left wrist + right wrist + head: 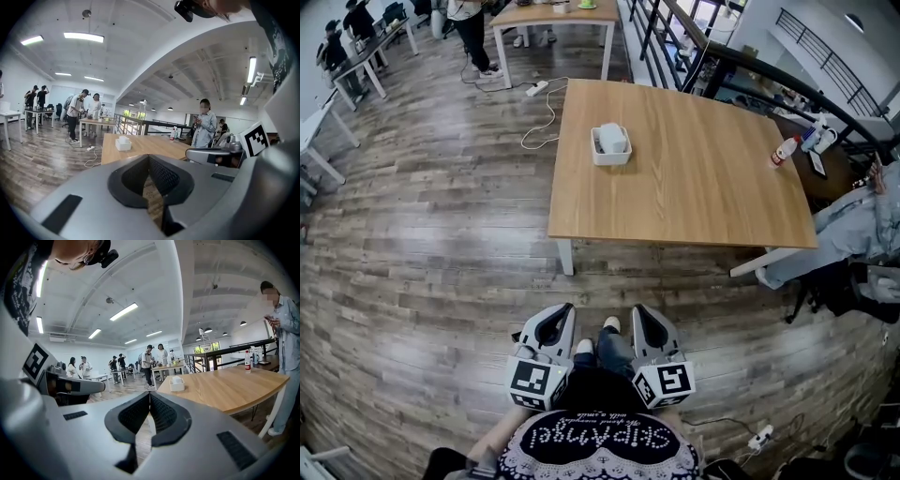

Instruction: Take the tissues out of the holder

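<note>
A white tissue holder (610, 148) stands on the wooden table (694, 178), near its far left part, with white tissues (613, 137) sticking up out of it. Both grippers hang low in front of the person's body, well short of the table and over the wood floor. The left gripper (566, 312) has its jaws together with nothing between them, and the right gripper (638, 313) is shut and empty too. The holder (123, 143) looks small and far off in the left gripper view, beyond the closed tips of the left gripper (149, 157). In the right gripper view the holder (176, 384) sits past the right gripper (149, 393).
A bottle (784, 152) stands near the table's right edge. A person (853, 234) stands at the table's right side. A power strip with a white cable (537, 89) lies on the floor left of the table. Other tables and people are at the back, with a railing behind.
</note>
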Tool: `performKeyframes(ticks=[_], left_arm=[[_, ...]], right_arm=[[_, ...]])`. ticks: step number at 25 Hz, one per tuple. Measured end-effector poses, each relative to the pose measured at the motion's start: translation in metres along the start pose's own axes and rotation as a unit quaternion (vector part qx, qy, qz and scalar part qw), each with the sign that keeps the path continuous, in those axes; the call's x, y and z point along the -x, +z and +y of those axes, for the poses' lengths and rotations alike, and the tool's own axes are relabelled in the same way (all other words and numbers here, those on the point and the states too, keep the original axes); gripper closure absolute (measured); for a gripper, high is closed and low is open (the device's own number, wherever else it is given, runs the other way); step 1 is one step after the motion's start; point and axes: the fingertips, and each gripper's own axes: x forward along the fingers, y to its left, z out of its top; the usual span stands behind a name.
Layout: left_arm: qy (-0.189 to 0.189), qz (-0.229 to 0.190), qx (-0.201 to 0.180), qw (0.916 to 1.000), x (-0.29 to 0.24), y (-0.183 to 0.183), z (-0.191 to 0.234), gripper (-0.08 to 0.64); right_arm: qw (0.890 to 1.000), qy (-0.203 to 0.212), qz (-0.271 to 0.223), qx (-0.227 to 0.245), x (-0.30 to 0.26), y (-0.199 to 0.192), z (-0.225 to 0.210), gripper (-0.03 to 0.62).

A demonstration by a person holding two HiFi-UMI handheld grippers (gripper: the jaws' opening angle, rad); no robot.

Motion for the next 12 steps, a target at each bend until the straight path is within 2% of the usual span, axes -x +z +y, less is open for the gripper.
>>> performKeyframes(ticks=[12], left_arm=[[0.019,0.004,0.014,0.9997,-0.048,0.012,0.01,0.554]], right_arm=[[0.999,0.032,0.021,-0.001,-0.044,0.006,-0.027,0.583]])
